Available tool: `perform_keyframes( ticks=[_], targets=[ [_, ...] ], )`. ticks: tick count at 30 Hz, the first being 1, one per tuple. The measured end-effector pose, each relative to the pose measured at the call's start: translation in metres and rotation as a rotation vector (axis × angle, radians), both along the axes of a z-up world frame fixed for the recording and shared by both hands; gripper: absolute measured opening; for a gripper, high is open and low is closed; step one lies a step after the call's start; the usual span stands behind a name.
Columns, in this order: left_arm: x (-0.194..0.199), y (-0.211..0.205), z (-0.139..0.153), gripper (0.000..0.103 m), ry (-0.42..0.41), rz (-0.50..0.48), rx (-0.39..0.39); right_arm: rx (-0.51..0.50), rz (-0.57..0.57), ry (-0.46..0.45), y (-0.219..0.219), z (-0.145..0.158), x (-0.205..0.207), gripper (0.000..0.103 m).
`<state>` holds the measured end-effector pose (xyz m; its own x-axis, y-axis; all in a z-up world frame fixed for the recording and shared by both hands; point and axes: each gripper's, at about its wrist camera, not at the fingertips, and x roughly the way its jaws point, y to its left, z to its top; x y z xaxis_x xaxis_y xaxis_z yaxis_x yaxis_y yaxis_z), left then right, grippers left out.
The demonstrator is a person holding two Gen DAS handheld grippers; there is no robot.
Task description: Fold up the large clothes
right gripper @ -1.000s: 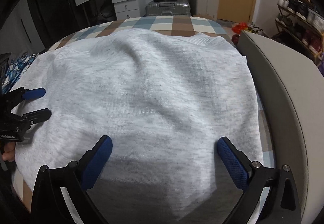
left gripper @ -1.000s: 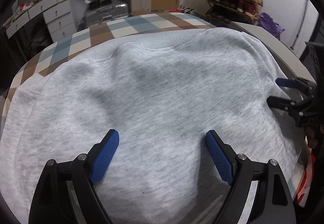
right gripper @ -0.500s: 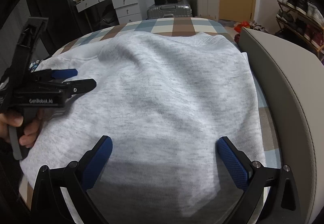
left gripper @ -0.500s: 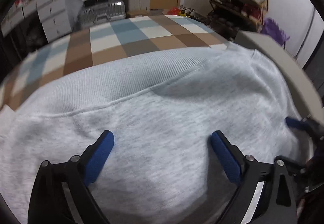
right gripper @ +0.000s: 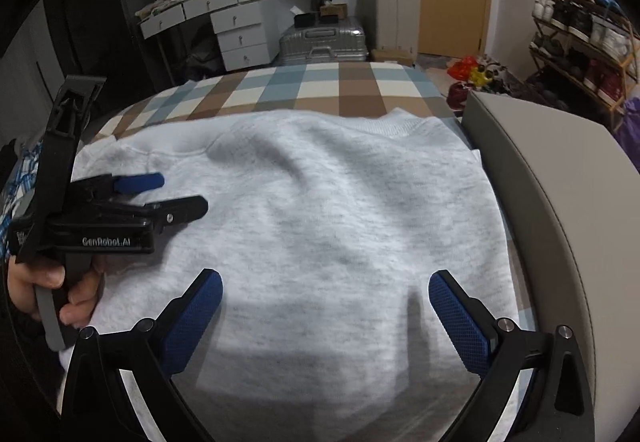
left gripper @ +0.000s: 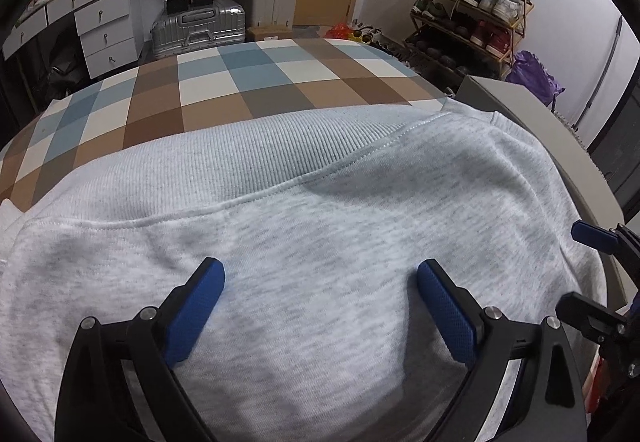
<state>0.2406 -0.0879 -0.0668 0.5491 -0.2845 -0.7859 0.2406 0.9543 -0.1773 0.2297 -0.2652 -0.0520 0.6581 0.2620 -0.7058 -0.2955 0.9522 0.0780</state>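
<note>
We found the sweatshirt (right gripper: 320,226) spread on the checked bedcover (left gripper: 224,86), its ribbed hem (left gripper: 248,162) toward twelve o'clock. The left gripper (right gripper: 180,194) hung over the garment at nine o'clock in the right wrist view; the right gripper (right gripper: 324,306) hung over it at six o'clock. A padded panel (right gripper: 560,178) lay beside the sweatshirt at three o'clock. Behind the bed stood a suitcase (right gripper: 324,42) at twelve, a drawer unit (right gripper: 236,30) at eleven, and a shoe rack (left gripper: 472,10) at two.
</note>
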Motion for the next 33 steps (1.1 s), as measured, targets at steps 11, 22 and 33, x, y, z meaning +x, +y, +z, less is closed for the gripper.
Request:
perform_keyframes(
  ticks=[11,22,33],
  targets=[
    [-0.002,0.006,0.002,0.094,-0.004,-0.012,-0.052,0.059,-0.174,0.093,-0.017,-0.021,0.066,0.103],
    [-0.002,0.006,0.002,0.094,-0.006,-0.014,-0.044,-0.090,-0.230,-0.027,-0.004,0.013,0.047,0.103],
    [-0.002,0.005,0.002,0.094,-0.002,-0.016,-0.051,0.029,-0.219,0.155,0.004,-0.028,0.119,0.103]
  ],
)
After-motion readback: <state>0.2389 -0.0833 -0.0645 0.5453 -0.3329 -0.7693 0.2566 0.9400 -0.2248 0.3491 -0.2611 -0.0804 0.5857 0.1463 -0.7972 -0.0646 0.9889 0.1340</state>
